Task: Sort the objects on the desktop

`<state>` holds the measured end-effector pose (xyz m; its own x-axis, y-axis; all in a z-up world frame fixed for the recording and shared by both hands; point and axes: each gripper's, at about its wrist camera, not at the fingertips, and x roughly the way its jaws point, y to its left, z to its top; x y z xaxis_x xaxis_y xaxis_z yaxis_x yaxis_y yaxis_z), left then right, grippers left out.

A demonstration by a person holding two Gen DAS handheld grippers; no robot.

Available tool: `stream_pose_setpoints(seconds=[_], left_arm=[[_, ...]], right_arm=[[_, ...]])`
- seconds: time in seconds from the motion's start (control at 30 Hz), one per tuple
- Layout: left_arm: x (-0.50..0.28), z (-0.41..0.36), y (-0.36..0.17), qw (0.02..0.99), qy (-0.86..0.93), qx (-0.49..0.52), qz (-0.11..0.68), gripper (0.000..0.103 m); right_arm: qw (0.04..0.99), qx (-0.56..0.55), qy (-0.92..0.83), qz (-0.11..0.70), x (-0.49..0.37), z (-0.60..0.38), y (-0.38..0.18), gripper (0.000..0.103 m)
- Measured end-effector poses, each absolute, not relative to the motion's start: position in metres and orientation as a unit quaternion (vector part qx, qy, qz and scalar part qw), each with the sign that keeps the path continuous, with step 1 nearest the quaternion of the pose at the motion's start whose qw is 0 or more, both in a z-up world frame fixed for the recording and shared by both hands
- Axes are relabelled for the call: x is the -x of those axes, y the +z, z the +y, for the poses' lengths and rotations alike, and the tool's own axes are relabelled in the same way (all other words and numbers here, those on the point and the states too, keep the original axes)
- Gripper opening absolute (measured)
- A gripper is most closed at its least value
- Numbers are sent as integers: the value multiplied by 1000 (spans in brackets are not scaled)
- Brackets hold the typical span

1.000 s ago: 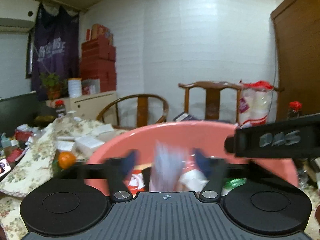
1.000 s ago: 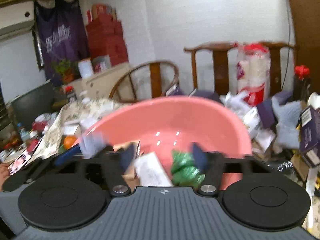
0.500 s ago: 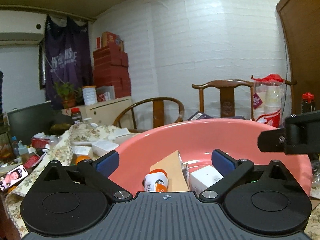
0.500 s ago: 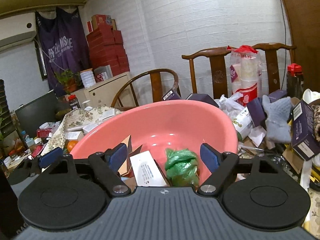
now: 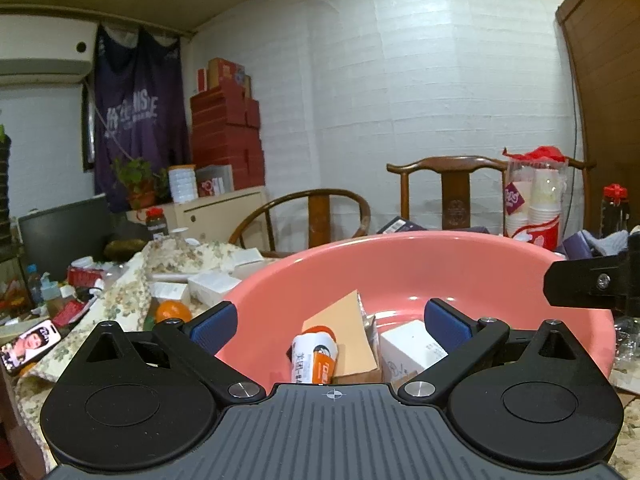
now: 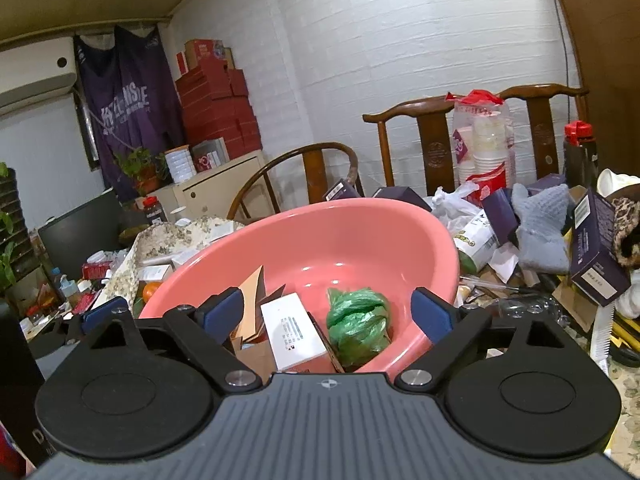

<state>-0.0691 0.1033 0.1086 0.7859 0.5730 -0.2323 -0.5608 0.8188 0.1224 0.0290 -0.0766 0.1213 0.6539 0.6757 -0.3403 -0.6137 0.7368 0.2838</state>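
Basin (image 5: 400,256), pink plastic, sits in the middle of a cluttered table, directly ahead of both grippers. Left gripper (image 5: 332,326) has its blue-padded jaws spread wide over the near rim; nothing is between the pads. Its jaws have just been opening and now stand fully apart. Right gripper (image 6: 328,312) is likewise wide, jaws just been opening, pads clear of everything, with basin contents visible in the gap below.

Inside the basin, seen from the left wrist: a white-and-orange bottle (image 5: 314,360) lying near the front wall, a tan card piece (image 5: 348,328) leaning over it, and a white box (image 5: 412,350) just to the right. From the right wrist: a long white box (image 6: 294,330) with small printed text, tilted, beside a crumpled green plastic bag (image 6: 358,326) resting against the basin's right inner wall. Brown card flaps (image 6: 256,296) stand at the left of the white box.

Outside the basin on its left: an orange (image 5: 173,312) on the floral cloth (image 5: 132,292), and a phone (image 5: 30,344) with a lit screen near the table edge. On the right side: purple boxes (image 6: 592,256), a grey knit item (image 6: 540,232), a sleeve of paper cups (image 6: 482,148) and a dark bottle with a red cap (image 6: 578,152). Two wooden chairs (image 5: 448,192) stand behind the table against a white wall.
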Motion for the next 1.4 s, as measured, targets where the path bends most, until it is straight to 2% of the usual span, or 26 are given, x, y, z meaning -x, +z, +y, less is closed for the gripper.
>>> stream_pose_setpoints(seconds=[0.17, 0.33, 0.83, 1.4], left_arm=[[74, 102, 109, 943, 306, -28, 128, 103], [81, 100, 107, 941, 311, -32, 130, 103], [147, 105, 83, 938, 298, 46, 173, 103], [171, 77, 75, 940, 275, 41, 200, 103]], right_arm=[[908, -72, 355, 210, -24, -80, 122, 93], [908, -73, 362, 196, -18, -84, 124, 100], [929, -19, 334, 161, 39, -84, 104, 102], [930, 20, 307, 202, 67, -81, 88, 102]])
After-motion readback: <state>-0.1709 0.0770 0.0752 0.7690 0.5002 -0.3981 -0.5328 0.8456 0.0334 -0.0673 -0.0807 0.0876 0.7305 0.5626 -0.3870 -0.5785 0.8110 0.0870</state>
